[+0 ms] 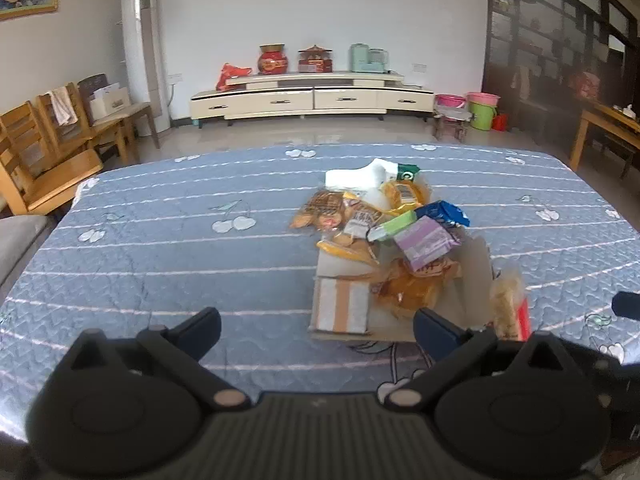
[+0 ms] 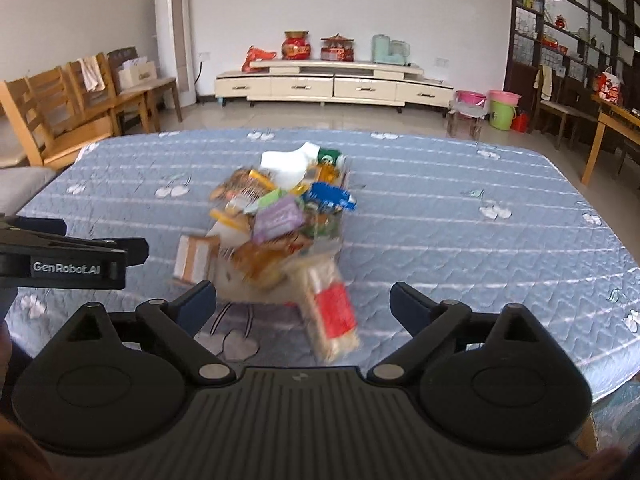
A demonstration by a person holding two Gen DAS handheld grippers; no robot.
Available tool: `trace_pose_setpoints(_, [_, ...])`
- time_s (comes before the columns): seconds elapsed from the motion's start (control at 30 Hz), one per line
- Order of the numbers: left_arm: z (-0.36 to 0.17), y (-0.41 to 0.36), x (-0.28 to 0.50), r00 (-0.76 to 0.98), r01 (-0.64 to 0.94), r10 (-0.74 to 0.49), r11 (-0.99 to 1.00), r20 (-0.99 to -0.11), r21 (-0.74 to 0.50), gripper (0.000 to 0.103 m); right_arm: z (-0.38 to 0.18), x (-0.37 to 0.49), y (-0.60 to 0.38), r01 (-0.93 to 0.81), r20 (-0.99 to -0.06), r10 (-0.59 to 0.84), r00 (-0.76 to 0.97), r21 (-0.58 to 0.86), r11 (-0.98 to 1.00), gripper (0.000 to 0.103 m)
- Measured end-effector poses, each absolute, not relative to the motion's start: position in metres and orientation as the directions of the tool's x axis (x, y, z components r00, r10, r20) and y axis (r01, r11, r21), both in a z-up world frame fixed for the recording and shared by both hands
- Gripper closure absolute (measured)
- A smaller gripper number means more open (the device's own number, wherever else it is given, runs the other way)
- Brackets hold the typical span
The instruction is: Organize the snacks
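On a table draped in a blue quilted cloth (image 1: 160, 248) printed with white cherries, an open brown cardboard box (image 1: 344, 304) sits right of centre in the left wrist view, heaped with assorted snack packets (image 1: 380, 220). A purple packet (image 1: 426, 240), a blue packet (image 1: 442, 213) and a white pouch (image 1: 360, 178) top the pile. Against the box's near right side leans a clear pack of pale biscuits with a red label (image 2: 330, 314), seen low in the centre of the right wrist view, blurred. Both black two-finger tongs, the left gripper (image 1: 316, 328) and the right gripper (image 2: 302, 300), hang at the bottom of their frames with jaws spread wide and nothing held. Beyond the table, a cream low cabinet (image 1: 312, 98) lines the white wall, wooden chairs (image 1: 60, 136) standing at upper left.
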State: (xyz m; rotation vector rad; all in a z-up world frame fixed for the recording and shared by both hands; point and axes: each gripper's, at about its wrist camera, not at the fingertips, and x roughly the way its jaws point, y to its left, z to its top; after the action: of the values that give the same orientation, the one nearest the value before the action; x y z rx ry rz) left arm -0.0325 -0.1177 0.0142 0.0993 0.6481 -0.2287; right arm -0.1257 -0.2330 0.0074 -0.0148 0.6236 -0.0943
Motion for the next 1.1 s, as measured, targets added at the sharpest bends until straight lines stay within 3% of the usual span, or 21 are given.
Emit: trace_pose_setpoints(1.1, [0.013, -0.112, -0.042, 0.782, 0.213, -0.141, 0.976, -0.607, 0.048, 0.001, -0.004, -0.127, -0.226, 0.063, -0.610, -0.082, 0.788, -0.053, 0.997, 0.000])
